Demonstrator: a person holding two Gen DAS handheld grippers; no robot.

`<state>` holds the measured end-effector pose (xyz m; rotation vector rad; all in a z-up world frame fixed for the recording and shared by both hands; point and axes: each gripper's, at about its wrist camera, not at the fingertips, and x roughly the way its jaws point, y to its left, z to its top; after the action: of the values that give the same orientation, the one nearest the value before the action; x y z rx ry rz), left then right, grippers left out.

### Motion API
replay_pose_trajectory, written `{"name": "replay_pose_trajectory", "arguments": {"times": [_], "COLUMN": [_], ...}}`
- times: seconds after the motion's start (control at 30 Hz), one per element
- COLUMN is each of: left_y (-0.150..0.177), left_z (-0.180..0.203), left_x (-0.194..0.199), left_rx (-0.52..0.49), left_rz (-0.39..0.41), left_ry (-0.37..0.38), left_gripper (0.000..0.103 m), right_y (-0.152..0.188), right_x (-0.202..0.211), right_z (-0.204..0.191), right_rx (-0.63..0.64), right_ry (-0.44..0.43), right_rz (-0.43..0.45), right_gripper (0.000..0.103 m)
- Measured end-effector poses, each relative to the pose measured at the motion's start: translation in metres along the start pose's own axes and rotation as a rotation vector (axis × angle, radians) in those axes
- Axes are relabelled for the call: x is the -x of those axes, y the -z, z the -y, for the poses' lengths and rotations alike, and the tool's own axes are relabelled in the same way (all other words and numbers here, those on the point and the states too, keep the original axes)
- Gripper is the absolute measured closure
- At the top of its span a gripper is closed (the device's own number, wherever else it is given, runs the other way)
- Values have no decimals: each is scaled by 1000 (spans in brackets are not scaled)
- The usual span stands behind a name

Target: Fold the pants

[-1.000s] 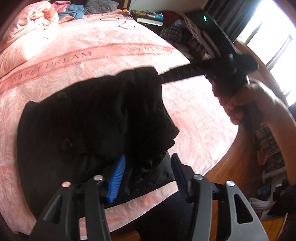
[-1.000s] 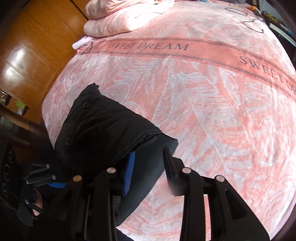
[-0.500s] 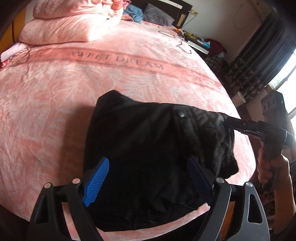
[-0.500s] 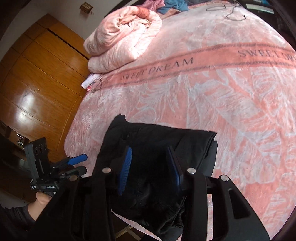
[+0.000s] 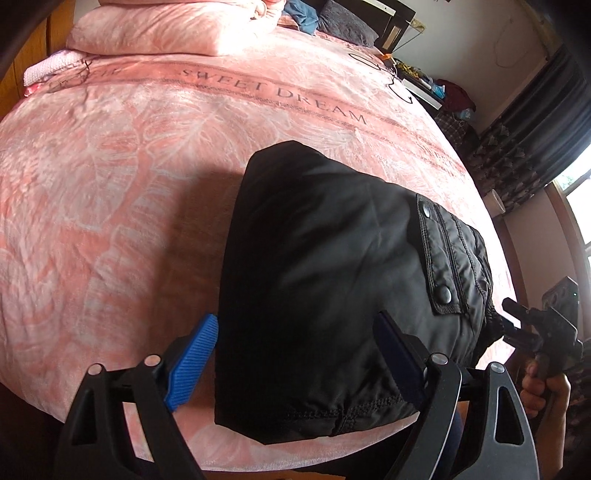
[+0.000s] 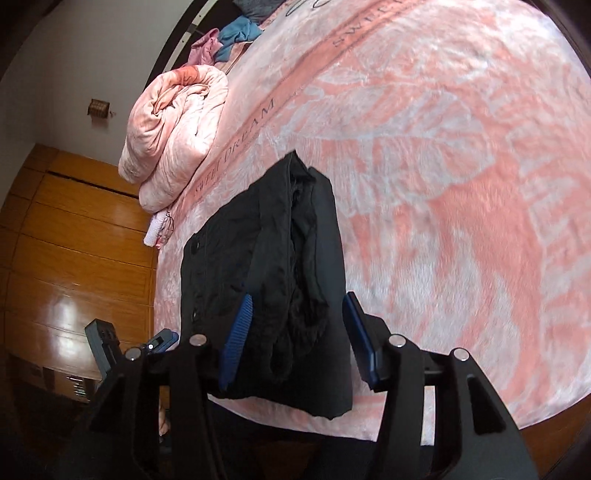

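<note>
The black pants (image 5: 332, 266) lie folded in a compact bundle on the pink bedspread (image 5: 110, 184), near the bed's front edge. A snap-button flap faces up on the bundle's right side. My left gripper (image 5: 295, 354) is open and empty, its jaws held above and either side of the bundle's near end. My right gripper (image 6: 295, 339) is open and empty too, its jaws spread over the bundle's open end (image 6: 280, 258). In the left wrist view the right gripper (image 5: 517, 321) shows at the bundle's right edge, in a hand.
A rolled pink duvet (image 6: 173, 122) and pillow (image 5: 166, 29) lie at the head of the bed. A wooden wardrobe (image 6: 66, 240) stands on one side, a cluttered side table (image 5: 424, 81) and dark curtains (image 5: 535, 129) on the other.
Both grippers let go of the pants and opened. They have drawn back, and the pants now rest folded on the bed.
</note>
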<state>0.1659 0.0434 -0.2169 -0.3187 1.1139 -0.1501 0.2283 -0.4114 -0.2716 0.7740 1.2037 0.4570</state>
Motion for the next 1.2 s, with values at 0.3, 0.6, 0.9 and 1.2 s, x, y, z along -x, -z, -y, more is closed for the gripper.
{"name": "replay_pose_trajectory", "arguments": {"times": [0.3, 0.6, 0.9, 1.2], "left_y": [6, 0, 2, -1], "left_z": [-8, 19, 39, 19], "left_x": [28, 22, -22, -9], "left_rx": [3, -70, -111, -35], "left_rz": [44, 56, -33, -31], "left_ry": [2, 55, 87, 159], "left_gripper": [16, 16, 16, 14], "right_y": [18, 4, -76, -50], "right_x": [4, 32, -46, -10], "right_z": [-7, -18, -50, -44], "right_rx": [-78, -20, 52, 94], "right_ry": [39, 134, 88, 79], "right_rz": [44, 142, 25, 61], "right_gripper": [81, 66, 66, 54]}}
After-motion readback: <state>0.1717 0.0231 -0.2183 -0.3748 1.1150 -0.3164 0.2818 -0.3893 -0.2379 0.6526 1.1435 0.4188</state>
